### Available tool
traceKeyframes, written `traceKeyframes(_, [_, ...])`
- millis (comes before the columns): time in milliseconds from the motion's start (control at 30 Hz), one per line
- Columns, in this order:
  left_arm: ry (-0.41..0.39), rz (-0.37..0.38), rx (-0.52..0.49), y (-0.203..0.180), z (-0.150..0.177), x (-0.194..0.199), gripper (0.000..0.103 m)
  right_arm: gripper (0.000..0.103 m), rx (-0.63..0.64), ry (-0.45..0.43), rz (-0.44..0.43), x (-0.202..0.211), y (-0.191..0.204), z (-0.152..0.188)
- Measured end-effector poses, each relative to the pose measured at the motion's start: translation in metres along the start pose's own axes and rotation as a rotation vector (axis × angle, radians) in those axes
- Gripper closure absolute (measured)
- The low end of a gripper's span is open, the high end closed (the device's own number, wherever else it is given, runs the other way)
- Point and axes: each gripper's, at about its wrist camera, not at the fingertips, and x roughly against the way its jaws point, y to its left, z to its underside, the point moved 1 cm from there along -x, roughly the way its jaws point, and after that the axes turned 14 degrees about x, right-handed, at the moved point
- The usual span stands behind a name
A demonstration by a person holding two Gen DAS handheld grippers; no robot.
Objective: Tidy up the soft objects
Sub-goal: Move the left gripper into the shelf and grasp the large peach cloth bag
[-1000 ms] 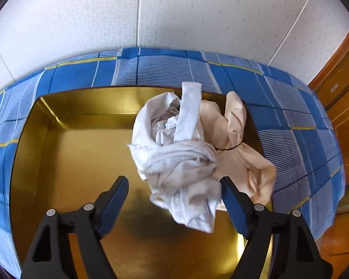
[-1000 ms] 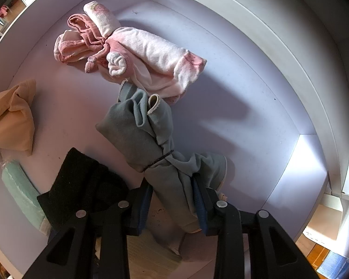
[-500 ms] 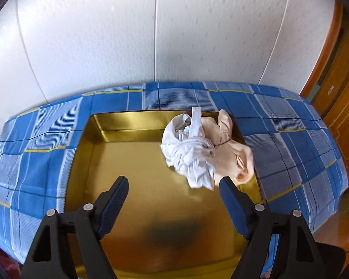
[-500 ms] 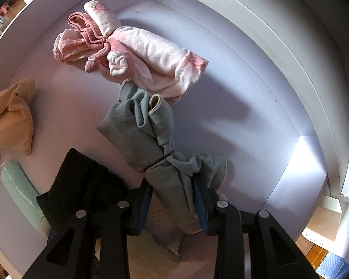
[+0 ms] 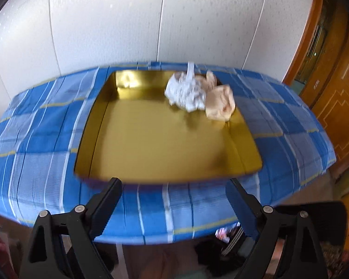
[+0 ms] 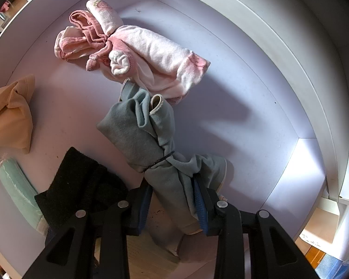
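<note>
A white cloth bundle (image 5: 186,91) and a beige bundle (image 5: 221,103) lie in the far right corner of a gold tray (image 5: 151,144) on a blue checked cloth. My left gripper (image 5: 175,205) hangs well back from the tray, over the near table edge; its jaws are opening with nothing between them. In the right wrist view my right gripper (image 6: 173,200) points down into a white bin (image 6: 256,116), shut on a grey-green cloth bundle (image 6: 146,134) tied with a black band. A pink bundle (image 6: 137,51) lies just beyond the grey one.
The bin also holds an orange-tan bundle (image 6: 10,116), a black cloth (image 6: 79,186) and a pale green roll (image 6: 18,186) along its left side. The blue cloth (image 5: 35,139) covers a table against a white panelled wall (image 5: 128,23). Wooden furniture (image 5: 332,93) stands at the right.
The left gripper has pulled far back from the tray, leaving the white bundle lying inside it, and its jaws have widened. The right gripper and its grey bundle have stayed put.
</note>
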Motion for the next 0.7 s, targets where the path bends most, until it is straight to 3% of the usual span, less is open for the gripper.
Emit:
traceKeyframes(233, [0.125,-0.075,-0.015,0.036,0.078,-0.022,0.01,0.068,0.006,0.001,0.001,0.0,0.0,0.0])
traceKeyframes(500, [0.422,-0.141,0.004,0.051,0.148,-0.1,0.01,0.068,0.004,0.004,-0.004,-0.001,-0.001,-0.001])
traceKeyframes(700, [0.595,-0.284,-0.073,0.064,0.192,-0.159,0.007,0.068,0.004,0.0,0.0,0.0,-0.001,-0.002])
